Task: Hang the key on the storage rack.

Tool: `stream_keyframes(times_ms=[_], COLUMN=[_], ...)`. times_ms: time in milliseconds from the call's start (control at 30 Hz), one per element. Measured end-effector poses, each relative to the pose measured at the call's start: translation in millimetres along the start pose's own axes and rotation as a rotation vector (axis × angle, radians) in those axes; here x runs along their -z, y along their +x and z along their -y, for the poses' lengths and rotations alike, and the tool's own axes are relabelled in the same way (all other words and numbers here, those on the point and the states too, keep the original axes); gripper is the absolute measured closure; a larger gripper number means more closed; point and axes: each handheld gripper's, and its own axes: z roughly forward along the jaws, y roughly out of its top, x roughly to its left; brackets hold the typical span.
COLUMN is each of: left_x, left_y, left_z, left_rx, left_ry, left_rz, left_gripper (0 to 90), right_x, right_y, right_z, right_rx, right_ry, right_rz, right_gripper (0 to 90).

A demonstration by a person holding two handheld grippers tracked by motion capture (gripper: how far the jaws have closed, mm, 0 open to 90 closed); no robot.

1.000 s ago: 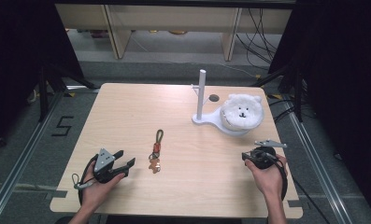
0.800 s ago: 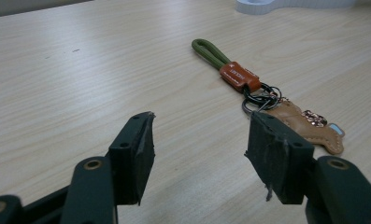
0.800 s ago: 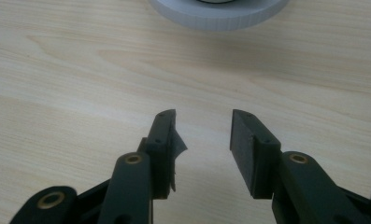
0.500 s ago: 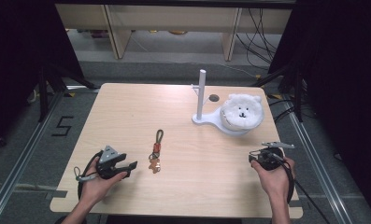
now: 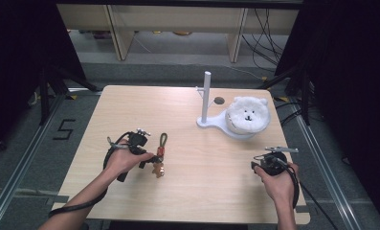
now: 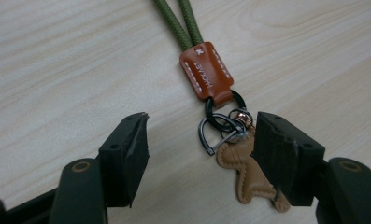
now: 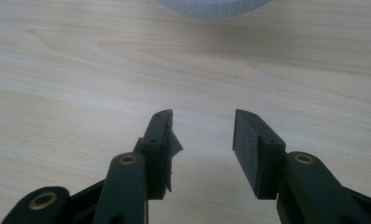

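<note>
The left gripper (image 6: 199,149) had just been opening wide around the keychain (image 6: 206,74) on the table (image 5: 192,191); its view showed the metal rings. The right gripper (image 7: 202,140) opened further, empty.

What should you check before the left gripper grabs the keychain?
1. Left gripper jaws open wide, having just been opening: ok.
2. Keychain lies flat on the table: ok.
3. Metal rings sit between the jaws: ok.
4. Jaws centred on the rings: not ok, they lie close to one jaw.
5. Right gripper open, nothing between its jaws: ok.
6. White stand upright for hanging: ok.
</note>
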Motion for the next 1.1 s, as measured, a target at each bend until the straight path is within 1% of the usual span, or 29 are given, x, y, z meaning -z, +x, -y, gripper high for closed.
stream_keyframes(times_ms=[33,100,133,167,200,267,300,333,367,400,500,533,567,600,633,667,700,733,767,800,833,867,900,933,967,1000,1033,1067,1100], left_x=[0.0,-6.3,-8.5,-10.8,-12.5,-15.7,-17.1,-18.5,-22.2,-22.2,-27.3,-29.6,-29.6,-31.2,-31.4,-31.8,-31.7,-32.2,-32.3,-31.8,-32.2,-33.4,-33.4,-33.4,-33.9,-33.2,-33.7,-34.8,-34.9], left_y=[0.0,-1.0,-1.3,-1.8,-2.9,-2.8,-4.2,-4.2,-4.3,-4.3,-4.1,-4.2,-4.2,-5.7,-6.2,-7.1,-7.2,-7.3,-7.2,-6.8,-7.1,-8.2,-8.9,-9.8,-10.7,-10.6,-11.0,-12.1,-11.4], left_z=[0.0,-11.6,-16.7,-21.2,-25.5,-33.0,-35.0,-37.7,-41.4,-41.4,-44.5,-45.8,-45.8,-46.2,-46.6,-47.4,-48.0,-48.7,-49.5,-50.2,-50.4,-50.2,-50.5,-50.5,-50.4,-51.2,-51.4,-51.0,-51.7], left_rx=[0.000,0.045,0.058,0.064,0.078,0.079,0.103,0.111,0.114,0.114,0.119,0.104,0.104,0.107,0.101,0.095,0.090,0.091,0.085,0.075,0.071,0.077,0.073,0.058,0.056,0.041,0.035,0.030,0.000], left_ry=[0.000,0.032,0.056,0.068,0.079,0.103,0.110,0.121,0.133,0.133,0.146,0.158,0.158,0.159,0.165,0.169,0.176,0.173,0.178,0.191,0.190,0.181,0.185,0.191,0.187,0.206,0.208,0.198,0.204], left_rz=[0.000,0.027,0.030,0.032,0.031,0.034,0.037,0.034,0.013,0.013,-0.004,-0.018,-0.018,-0.020,-0.024,-0.029,-0.031,-0.035,-0.042,-0.047,-0.054,-0.059,-0.064,-0.073,-0.079,-0.082,-0.089,-0.101,-0.105], left_gripper=[35.1,35.1,34.8,34.8,34.8,34.9,35.2,35.2,35.7,36.0,36.3,36.6,36.9,37.3,37.3,38.5,38.8,38.8,39.3,39.5,39.6,39.6,40.7,41.3,42.1,42.8,43.7,44.7,44.7], right_x=[0.0,-0.3,-0.5,-0.3,-0.8,-2.4,-2.5,-2.5,-3.0,-1.8,-1.6,-1.4,-1.4,-3.0,-3.0,-3.2,-3.8,-3.8,-2.8,-2.4,-2.4,-2.4,-2.1,-1.1,-1.1,-1.4,-1.3,-1.8,-1.8], right_y=[0.0,-0.1,0.1,0.3,-2.2,-2.3,-1.9,-1.9,-1.9,-0.2,0.7,0.8,0.8,-0.4,-0.4,0.0,0.9,0.9,1.8,3.0,3.0,0.8,1.6,2.2,2.2,2.0,2.1,1.2,1.2], right_z=[0.0,0.0,-0.1,-0.2,0.6,0.6,0.6,0.6,0.5,0.5,0.3,0.4,0.4,0.9,0.9,0.8,0.3,0.3,-0.7,-0.6,-0.6,-0.3,-0.9,-0.9,-0.9,-0.6,-0.4,0.1,0.1], right_rx=[0.000,0.004,0.002,0.006,0.046,0.051,0.043,0.043,0.050,0.031,0.023,0.024,0.024,0.048,0.048,0.053,0.046,0.046,0.045,0.035,0.035,0.067,0.044,0.035,0.035,0.032,0.032,0.051,0.051], right_ry=[0.000,0.001,0.001,0.005,0.007,-0.004,0.003,0.003,0.000,0.009,0.008,0.011,0.011,-0.001,-0.001,-0.010,-0.021,-0.021,-0.015,-0.020,-0.020,-0.019,-0.018,-0.014,-0.014,-0.011,-0.007,-0.013,-0.013], right_rz=[0.000,0.006,0.005,0.008,0.012,0.000,-0.004,-0.004,-0.011,-0.009,-0.006,-0.005,-0.005,-0.003,-0.003,-0.020,-0.024,-0.024,-0.034,-0.029,-0.029,-0.012,-0.031,-0.034,-0.034,-0.045,-0.040,-0.028,-0.028], right_gripper=[58.8,58.7,58.7,58.7,58.6,58.4,58.4,58.4,58.4,58.3,58.3,58.3,58.3,58.4,58.4,58.6,58.6,58.6,58.6,58.7,58.7,58.7,58.7,58.6,58.6,58.5,58.5,58.5,58.5])
